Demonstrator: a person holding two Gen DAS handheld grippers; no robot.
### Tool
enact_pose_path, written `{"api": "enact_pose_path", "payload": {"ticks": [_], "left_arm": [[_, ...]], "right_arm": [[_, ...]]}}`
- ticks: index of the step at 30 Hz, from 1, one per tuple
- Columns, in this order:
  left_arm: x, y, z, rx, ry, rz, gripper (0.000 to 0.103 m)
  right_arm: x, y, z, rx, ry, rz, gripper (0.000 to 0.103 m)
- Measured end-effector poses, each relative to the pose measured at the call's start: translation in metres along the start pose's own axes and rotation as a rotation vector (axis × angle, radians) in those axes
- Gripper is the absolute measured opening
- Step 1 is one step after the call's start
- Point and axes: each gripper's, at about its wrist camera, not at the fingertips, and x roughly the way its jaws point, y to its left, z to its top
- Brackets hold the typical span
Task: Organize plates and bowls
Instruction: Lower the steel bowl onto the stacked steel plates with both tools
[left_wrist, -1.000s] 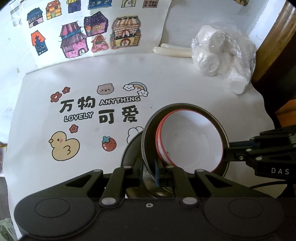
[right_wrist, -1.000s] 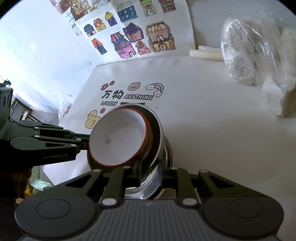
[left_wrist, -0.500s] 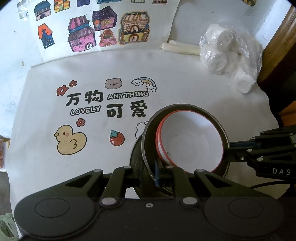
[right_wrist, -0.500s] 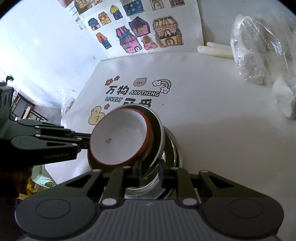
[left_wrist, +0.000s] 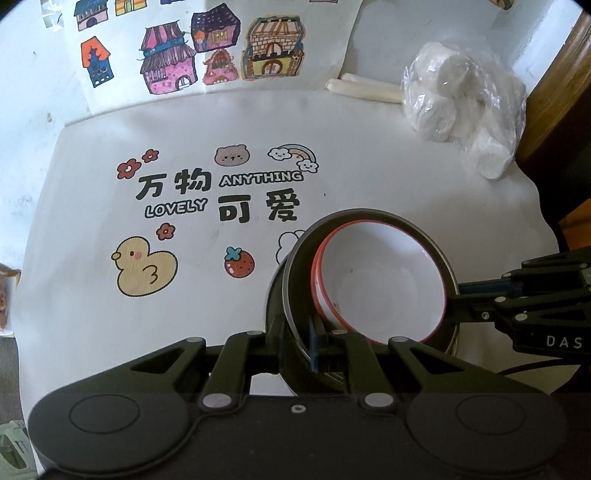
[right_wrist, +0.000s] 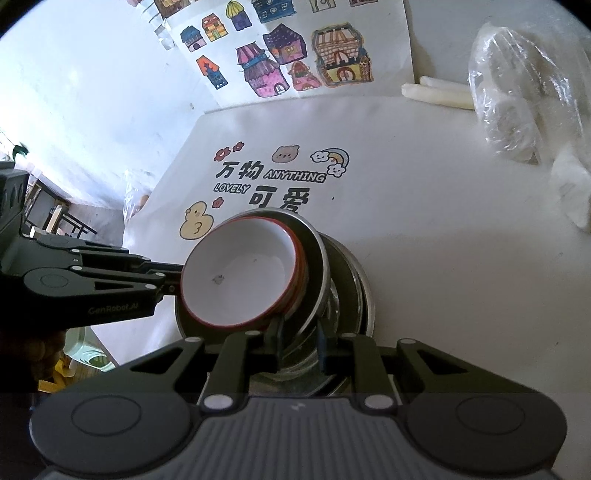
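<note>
Two grippers (left_wrist: 314, 343) (right_wrist: 299, 339) clamp two nested bowls: steel (left_wrist: 291, 280), white (left_wrist: 384, 284)

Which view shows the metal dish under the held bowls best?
The right wrist view: the metal dish shows its rim and shiny inside beside the red-rimmed bowl. In the left wrist view only a dark sliver of it shows behind the metal bowl.

- My left wrist camera sits low behind its own fingers, angled steeply down, close over the stacked bowls (left_wrist: 380, 280), facing the wall drawings (left_wrist: 207, 48).
- My right wrist camera looks down likewise, from the bowls' opposite side.
- Both share the bowls, the printed tablecloth (right_wrist: 424, 206), the plastic bag (right_wrist: 524, 96), and each other's gripper.
</note>
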Motion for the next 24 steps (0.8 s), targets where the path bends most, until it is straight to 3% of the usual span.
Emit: {"api": "enact_pose_path", "payload": {"ticks": [24], "left_arm": [[0.006,-0.0029,0.0012,0.02,0.018,0.006,0.012]], "right_arm": [[0.0029,0.0005,-0.0027,0.003,0.014,-0.002,0.02]]}}
